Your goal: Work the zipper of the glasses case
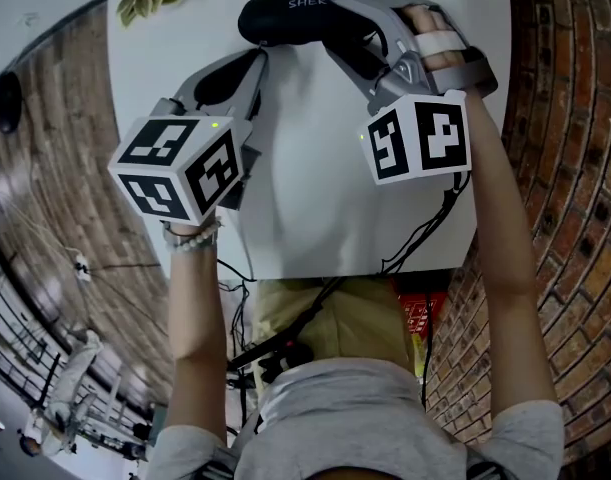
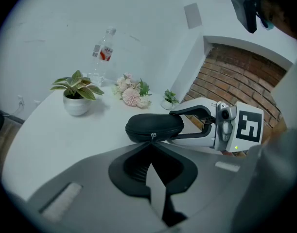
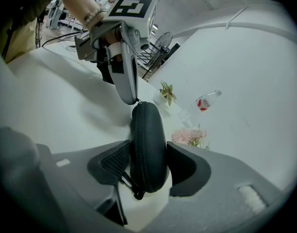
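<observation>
A black zippered glasses case [image 1: 285,18] lies at the far side of the white round table [image 1: 305,188]. My right gripper [image 1: 335,28] straddles its right end. In the right gripper view the case [image 3: 148,144] stands on edge between the two pads, which press its sides, so my right gripper [image 3: 148,166] is shut on it. My left gripper [image 2: 151,142] is shut, its tips pinched on the small zipper pull [image 2: 153,136] at the case's [image 2: 155,125] near edge. From the right gripper view, my left gripper [image 3: 132,98] meets the case's far end.
A potted plant [image 2: 76,98], pink flowers [image 2: 131,93], a small green plant [image 2: 168,100] and a clear bottle [image 2: 103,52] stand along the table's back. A brick wall [image 1: 575,168] rises at the right. Cables [image 1: 425,228] hang over the near table edge.
</observation>
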### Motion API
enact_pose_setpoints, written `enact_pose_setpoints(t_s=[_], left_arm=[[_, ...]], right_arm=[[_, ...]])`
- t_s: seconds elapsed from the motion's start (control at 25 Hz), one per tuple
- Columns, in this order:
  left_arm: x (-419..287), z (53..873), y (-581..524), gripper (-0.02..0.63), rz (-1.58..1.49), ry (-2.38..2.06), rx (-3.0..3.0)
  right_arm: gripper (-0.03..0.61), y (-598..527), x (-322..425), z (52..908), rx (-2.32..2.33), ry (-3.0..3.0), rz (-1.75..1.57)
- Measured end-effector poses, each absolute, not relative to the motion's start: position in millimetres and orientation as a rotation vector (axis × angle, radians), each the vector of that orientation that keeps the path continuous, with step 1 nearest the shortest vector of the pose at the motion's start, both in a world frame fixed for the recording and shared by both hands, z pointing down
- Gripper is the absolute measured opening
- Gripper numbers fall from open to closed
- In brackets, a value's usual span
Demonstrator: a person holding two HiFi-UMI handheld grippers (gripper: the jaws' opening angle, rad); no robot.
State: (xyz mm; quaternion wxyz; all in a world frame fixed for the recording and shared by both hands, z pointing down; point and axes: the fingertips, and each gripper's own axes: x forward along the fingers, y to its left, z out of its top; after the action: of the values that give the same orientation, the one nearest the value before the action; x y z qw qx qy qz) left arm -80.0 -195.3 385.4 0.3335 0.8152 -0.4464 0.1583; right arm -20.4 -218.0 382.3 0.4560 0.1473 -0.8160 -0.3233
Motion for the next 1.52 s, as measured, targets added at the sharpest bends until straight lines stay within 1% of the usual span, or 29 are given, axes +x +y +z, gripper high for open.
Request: enact_pose_setpoints(t_s=[0.48,1.0,1.04,1.16,1.2,1.44,1.52], left_arm=[[-98.6,390.4,-200.9,0.018,0.448,-1.237,2.092],[-94.6,391.8,-202.1,0.020,0.479,-1.250,2.137],[-92.1,392.3,-201.0,0.040,0.479,-1.240,2.144],[-84.4,393.0,-196.0,0.140,0.474,-1.196,2.163],[-83.2,392.4,-194.5,0.159,0.472,-1.190,2.166],[-81.4,376.8,-184.5,0.173,0.480,-1.191,2.226],[-80.8,365.8,-181.2,0.181,0.451,-1.184,2.261]], right_arm=[[0.241,-216.7,-19.6,381.0,0.357,-2.008,-0.809],[0.241,-217.0,-18.7,380.5,0.382,-2.003,-0.815],[0.242,-217.2,-18.5,380.3,0.390,-2.006,-0.814],[0.247,-218.0,-20.2,379.7,0.424,-2.041,-0.790],[0.250,-218.3,-21.1,378.9,0.439,-2.060,-0.769],[0.255,-212.5,-21.0,376.7,0.498,-2.115,-0.672],[0.267,-208.9,-18.8,379.5,0.511,-2.135,-0.623]])
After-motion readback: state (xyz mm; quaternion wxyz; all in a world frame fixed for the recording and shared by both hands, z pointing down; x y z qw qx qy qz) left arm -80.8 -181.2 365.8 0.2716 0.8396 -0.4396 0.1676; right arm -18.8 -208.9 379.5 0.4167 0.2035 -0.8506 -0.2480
